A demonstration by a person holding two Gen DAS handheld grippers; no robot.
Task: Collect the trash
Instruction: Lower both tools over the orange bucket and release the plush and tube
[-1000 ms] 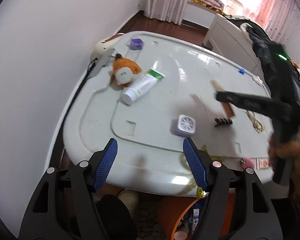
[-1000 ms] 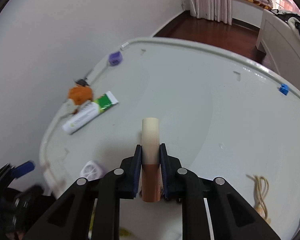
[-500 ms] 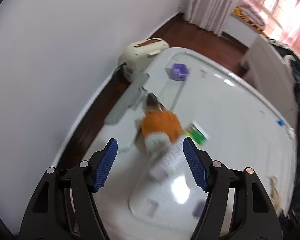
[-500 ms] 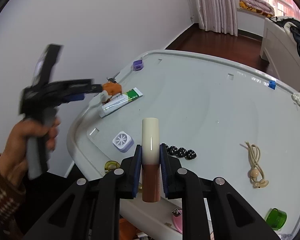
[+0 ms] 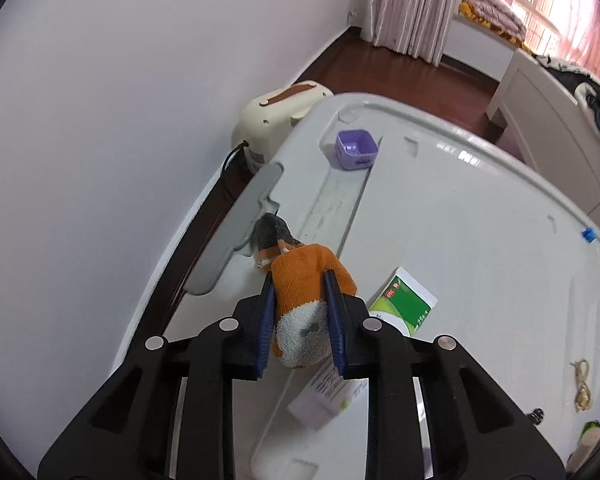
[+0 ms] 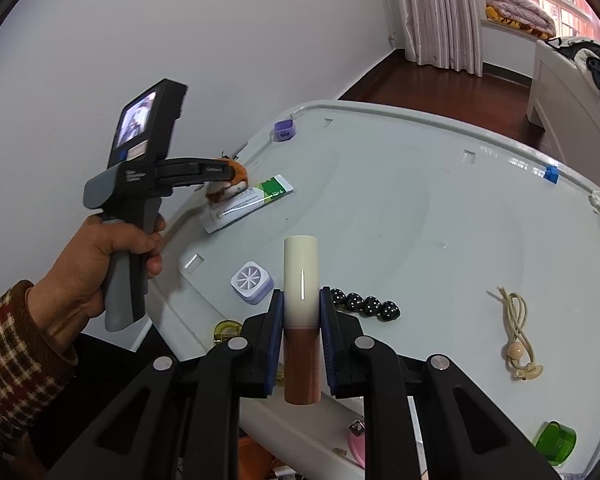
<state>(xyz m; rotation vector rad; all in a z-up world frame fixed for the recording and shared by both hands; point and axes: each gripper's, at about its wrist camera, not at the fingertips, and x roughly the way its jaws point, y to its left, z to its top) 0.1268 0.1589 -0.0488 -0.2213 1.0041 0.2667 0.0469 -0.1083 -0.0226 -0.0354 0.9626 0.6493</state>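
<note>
**Both grippers grasping on the grey tabletop**

Left wrist view: the left gripper (image 5: 299, 316) points steeply down over the left edge of the tabletop (image 5: 480, 248). Its blue fingers (image 5: 265, 322) have just been closing and now pinch an orange-and-white knitted sock (image 5: 306, 300), whose grey end lies on the surface by the grey side latch (image 5: 240, 228). Just right of the sock lies a green-and-white tube (image 5: 400, 308). A purple cup (image 5: 356, 149) stands farther off.

Right wrist view: the right gripper (image 6: 301, 338) is clamped on an upright cylinder (image 6: 301, 292), cream above and brown below, held above the tabletop's near edge. To the left, a hand (image 6: 96, 276) in a checked sleeve (image 6: 16, 356) grips the left gripper's handle, its tips at the sock beside the tube.
</note>
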